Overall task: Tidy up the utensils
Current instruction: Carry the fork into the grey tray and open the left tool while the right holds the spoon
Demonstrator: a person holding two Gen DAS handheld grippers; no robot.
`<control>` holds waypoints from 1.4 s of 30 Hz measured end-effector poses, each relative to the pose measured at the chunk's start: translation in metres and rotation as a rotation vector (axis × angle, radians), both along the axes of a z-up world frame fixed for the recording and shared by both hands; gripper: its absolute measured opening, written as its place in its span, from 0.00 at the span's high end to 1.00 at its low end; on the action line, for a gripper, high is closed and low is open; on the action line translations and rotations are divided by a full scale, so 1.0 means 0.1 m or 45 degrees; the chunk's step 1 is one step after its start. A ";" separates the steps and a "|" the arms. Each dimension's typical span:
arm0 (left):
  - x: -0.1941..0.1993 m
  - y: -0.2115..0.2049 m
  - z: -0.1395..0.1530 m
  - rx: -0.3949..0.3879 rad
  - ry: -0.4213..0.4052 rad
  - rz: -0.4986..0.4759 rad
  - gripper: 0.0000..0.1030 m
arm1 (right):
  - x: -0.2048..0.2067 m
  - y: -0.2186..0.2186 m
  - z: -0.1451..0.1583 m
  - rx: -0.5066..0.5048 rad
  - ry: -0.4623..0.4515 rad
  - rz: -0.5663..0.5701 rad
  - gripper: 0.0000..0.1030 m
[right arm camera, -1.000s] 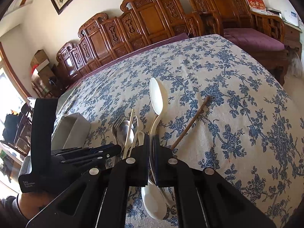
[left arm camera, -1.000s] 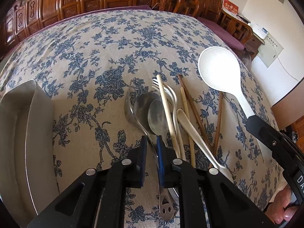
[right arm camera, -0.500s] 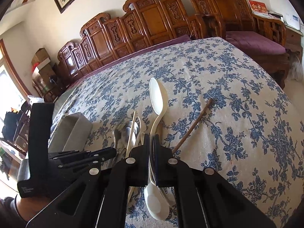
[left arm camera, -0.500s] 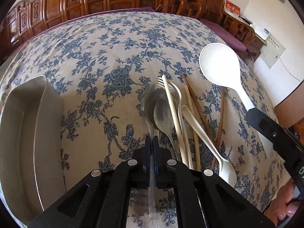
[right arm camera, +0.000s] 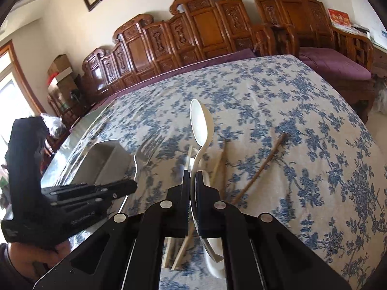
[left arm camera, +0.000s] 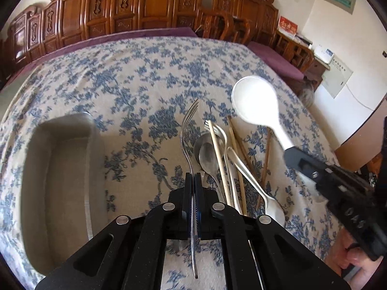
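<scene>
Both grippers lifted off the pile

Left gripper [left arm camera: 194,177] fingers clamp a fork [left arm camera: 187,130]; right gripper [right arm camera: 192,176] fingers clamp a white spoon [right arm camera: 200,123], right of the tray [left arm camera: 60,169].

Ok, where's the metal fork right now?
In the left wrist view, the fork is clamped in the left gripper, between the tray and the utensil pile.

Surface [left arm camera: 135,77]: beige cloth, blue floral print all over. Tray [left arm camera: 36,169]: dull grey metal. Fork [left arm camera: 187,130] and spoons [left arm camera: 208,154]: silver steel. Big spoon [left arm camera: 254,104]: plain white; second white spoon [left arm camera: 251,183] in the pile. Chopsticks [left arm camera: 217,154]: pale cream pair, plus dark brown ones [right arm camera: 261,166]. Both grippers black [left arm camera: 193,188] [right arm camera: 192,183]. Chairs [right arm camera: 205,24]: carved reddish-brown wood, purple cushions [right arm camera: 336,65].
</scene>
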State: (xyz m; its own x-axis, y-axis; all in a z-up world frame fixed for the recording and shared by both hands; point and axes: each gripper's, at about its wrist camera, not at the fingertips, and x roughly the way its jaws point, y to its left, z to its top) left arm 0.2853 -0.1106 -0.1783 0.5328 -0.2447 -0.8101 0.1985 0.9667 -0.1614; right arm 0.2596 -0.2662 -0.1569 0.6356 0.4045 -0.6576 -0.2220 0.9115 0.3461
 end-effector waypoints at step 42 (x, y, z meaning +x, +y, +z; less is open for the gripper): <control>0.18 1.47 -0.43 0.249 0.159 0.164 0.98 | -0.16 0.90 -0.16 -0.131 0.040 0.231 0.94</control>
